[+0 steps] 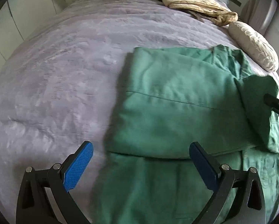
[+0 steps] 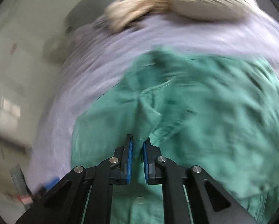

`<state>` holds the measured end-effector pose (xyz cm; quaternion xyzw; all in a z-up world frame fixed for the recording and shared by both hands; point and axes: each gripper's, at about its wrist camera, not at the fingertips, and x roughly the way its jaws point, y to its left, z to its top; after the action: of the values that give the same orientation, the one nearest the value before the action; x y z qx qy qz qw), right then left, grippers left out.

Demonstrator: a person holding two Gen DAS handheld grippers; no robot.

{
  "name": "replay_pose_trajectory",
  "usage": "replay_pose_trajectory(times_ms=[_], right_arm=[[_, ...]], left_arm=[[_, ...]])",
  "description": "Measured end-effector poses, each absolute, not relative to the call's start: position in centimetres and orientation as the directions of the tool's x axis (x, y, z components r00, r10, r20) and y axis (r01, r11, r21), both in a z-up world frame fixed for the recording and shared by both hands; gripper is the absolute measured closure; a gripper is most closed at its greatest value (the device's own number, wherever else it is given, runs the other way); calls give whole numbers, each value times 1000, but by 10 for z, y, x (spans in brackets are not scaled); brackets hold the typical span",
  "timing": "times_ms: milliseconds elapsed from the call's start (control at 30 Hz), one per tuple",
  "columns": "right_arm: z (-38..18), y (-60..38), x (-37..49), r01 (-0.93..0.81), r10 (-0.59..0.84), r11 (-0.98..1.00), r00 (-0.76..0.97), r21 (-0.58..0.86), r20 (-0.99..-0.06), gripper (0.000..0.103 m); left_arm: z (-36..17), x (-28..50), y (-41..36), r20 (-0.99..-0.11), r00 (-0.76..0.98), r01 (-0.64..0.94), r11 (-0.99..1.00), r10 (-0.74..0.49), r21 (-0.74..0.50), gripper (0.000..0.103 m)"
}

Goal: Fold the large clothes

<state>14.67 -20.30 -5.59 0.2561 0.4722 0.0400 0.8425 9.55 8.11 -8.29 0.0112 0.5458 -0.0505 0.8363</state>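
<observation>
A large green garment lies partly folded on a bed with a lilac cover. My left gripper is open and empty, hovering over the garment's near left edge. In the left wrist view my right gripper shows at the right edge, lifting a green flap. In the blurred right wrist view my right gripper is shut on a pinched ridge of the green garment.
A beige crumpled garment and a pale cushion lie at the far right of the bed. Cupboard doors stand beyond the bed's left side. The right wrist view is motion-blurred.
</observation>
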Motion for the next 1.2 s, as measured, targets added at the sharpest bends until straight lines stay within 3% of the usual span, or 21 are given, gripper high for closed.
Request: replay_pose_trajectory(times_ms=[67, 167, 200, 400, 600, 800, 900, 933, 967, 1000, 1033, 1067, 1200], right_arm=[[-63, -163, 158, 74, 307, 919, 483, 388, -820, 83], [-78, -122, 156, -31, 298, 950, 390, 311, -871, 53], [-81, -117, 153, -45, 310, 947, 375, 317, -874, 48], [-76, -172, 98, 69, 323, 924, 388, 376, -863, 47], [-52, -295, 67, 315, 104, 904, 495, 290, -863, 41], [-69, -419, 79, 540, 38, 759, 521, 364, -852, 41], [-94, -453, 90, 592, 87, 686, 511, 423, -855, 41], [-104, -459, 95, 596, 126, 662, 509, 454, -851, 41], [-114, -463, 100, 600, 162, 639, 506, 481, -847, 42], [-120, -465, 103, 604, 183, 624, 505, 496, -844, 58], [-124, -466, 106, 594, 214, 613, 510, 521, -833, 82], [-127, -463, 110, 580, 243, 618, 501, 531, -831, 100], [-101, -446, 116, 502, 120, 760, 515, 412, -849, 101]], left_arm=[[-86, 97, 88, -918, 393, 83, 996, -58, -28, 0], [-89, 100, 94, -921, 385, 66, 997, -62, -40, 0], [-90, 101, 93, -922, 381, 66, 997, -69, -48, 0], [-88, 109, 61, -914, 345, 167, 972, -215, -166, 0], [-95, 149, 2, -897, 309, 263, 935, -316, -239, 0], [-114, 194, -42, -914, 313, 288, 943, -256, -166, 0], [-121, 201, -49, -920, 304, 291, 944, -246, -157, 12], [-122, 202, -51, -920, 303, 293, 943, -248, -158, 23], [-122, 202, -52, -919, 301, 298, 940, -256, -164, 31], [-120, 202, -55, -915, 297, 310, 934, -273, -178, 57], [-118, 202, -58, -913, 289, 318, 928, -288, -192, 76], [-115, 203, -60, -915, 293, 315, 932, -276, -180, 76], [-106, 207, -72, -901, 346, 337, 931, -262, -141, 79]])
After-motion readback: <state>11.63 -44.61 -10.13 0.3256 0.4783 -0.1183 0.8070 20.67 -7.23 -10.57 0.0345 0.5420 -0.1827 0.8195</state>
